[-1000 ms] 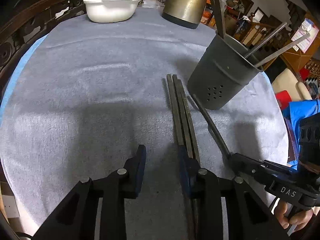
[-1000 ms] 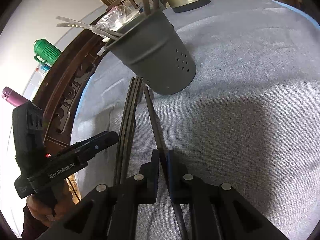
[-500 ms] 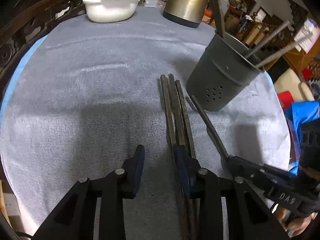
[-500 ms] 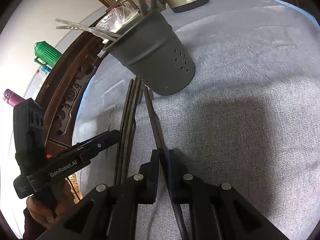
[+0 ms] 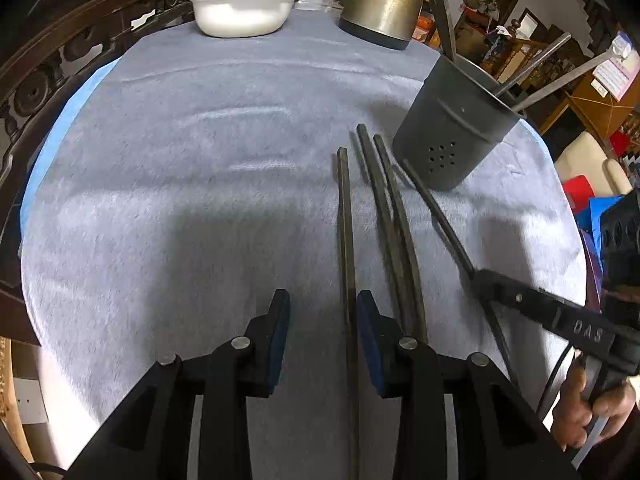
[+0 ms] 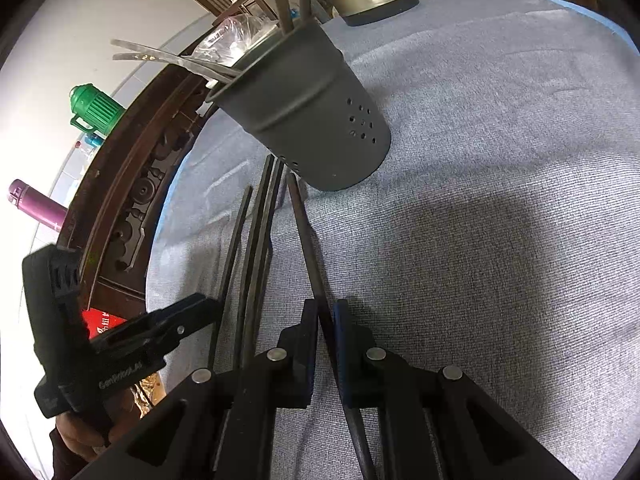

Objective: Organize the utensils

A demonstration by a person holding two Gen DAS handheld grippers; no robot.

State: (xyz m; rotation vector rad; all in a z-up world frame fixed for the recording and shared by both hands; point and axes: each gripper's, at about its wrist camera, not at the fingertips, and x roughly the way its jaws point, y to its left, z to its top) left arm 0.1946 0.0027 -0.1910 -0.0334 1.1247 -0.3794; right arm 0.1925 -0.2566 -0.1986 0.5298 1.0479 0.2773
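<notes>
Chopstick (image 5: 345,216) between open left hand-held gripper (image 5: 322,316) fingers

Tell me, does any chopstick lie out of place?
Yes. One chopstick lies apart, left of the pair, between the open left tongs. A fourth chopstick is clamped in the right tongs.

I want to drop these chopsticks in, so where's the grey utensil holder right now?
The grey utensil holder stands upper right in the left wrist view, on the grey cloth just past the chopsticks' far tips, with the metal kettle behind it.
</notes>
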